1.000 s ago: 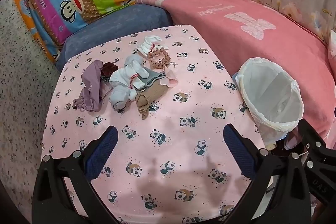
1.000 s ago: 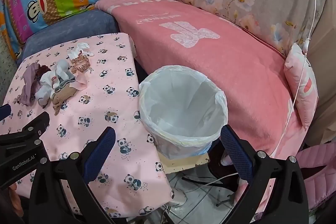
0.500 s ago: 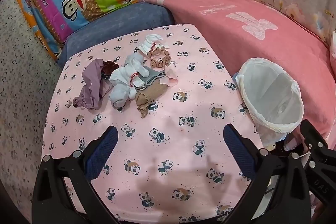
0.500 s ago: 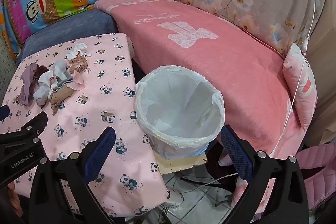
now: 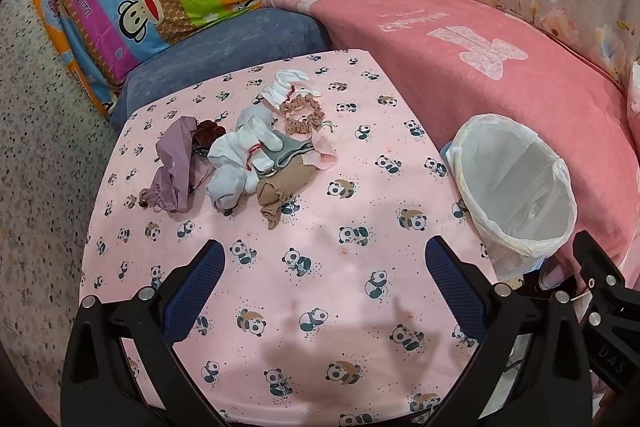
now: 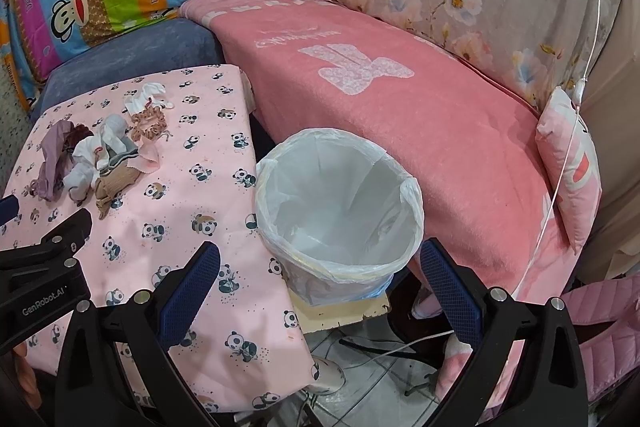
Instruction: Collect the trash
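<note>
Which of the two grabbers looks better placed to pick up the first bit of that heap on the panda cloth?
Probably the left gripper: open, pointing at the heap of socks and scrunchies. The right gripper faces the white-lined bin.

**Pretty much everything here is fabric, plus some plastic**

The tablecloth (image 5: 360, 155) is smooth matt cotton-looking cloth with a panda print. The pile of clothes (image 5: 244, 155) on it is all soft stuff: ribbed knit socks, a thin mauve garment, a crinkly scrunchie (image 5: 302, 113). The bin liner (image 6: 340, 199) is thin translucent plastic film, slightly glossy and wrinkled at the rim. The pink blanket (image 6: 400, 115) looks fuzzy, like towelling. Both grippers, left (image 5: 324, 287) and right (image 6: 318, 287), are matt black hard plastic with shiny metal screws, and the blue pads (image 5: 452, 279) have a fine mesh-like texture.
</note>
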`<control>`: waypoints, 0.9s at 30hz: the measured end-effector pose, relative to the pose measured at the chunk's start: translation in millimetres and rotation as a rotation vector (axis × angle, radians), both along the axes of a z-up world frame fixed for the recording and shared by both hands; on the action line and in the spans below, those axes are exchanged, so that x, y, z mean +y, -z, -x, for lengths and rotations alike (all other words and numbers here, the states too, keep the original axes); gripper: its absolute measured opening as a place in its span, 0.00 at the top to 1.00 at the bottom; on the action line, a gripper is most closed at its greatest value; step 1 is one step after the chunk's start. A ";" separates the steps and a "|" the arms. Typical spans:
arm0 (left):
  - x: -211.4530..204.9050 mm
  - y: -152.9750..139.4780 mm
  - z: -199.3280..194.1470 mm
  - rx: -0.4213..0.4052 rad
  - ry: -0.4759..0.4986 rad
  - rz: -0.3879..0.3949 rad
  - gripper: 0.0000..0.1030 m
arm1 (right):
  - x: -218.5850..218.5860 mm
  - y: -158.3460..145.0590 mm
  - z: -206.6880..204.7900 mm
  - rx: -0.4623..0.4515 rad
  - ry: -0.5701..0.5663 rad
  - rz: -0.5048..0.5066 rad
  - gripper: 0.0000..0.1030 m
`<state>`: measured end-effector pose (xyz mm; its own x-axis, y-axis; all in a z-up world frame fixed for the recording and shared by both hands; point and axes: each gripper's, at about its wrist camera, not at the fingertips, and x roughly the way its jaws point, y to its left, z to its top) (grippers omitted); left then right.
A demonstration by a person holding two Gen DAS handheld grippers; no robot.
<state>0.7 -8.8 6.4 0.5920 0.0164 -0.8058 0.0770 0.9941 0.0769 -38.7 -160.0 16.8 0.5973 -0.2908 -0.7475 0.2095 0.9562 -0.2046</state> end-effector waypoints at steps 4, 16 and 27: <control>0.1 -0.8 0.1 -0.003 -0.002 0.001 0.07 | 0.0 -1.3 0.2 0.000 -0.001 0.002 0.05; -1.2 -4.9 -1.7 -0.011 -0.001 -0.003 0.07 | 0.5 -3.8 -0.5 -0.001 -0.007 0.004 0.05; -1.3 -4.1 -1.0 -0.011 -0.003 -0.002 0.07 | 0.7 -4.1 -1.1 0.002 -0.010 0.006 0.05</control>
<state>1.6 -10.1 10.4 0.6007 0.0192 -0.7992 0.0737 0.9941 0.0792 -37.6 -159.3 20.9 0.5986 -0.2893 -0.7470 0.1998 0.9570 -0.2104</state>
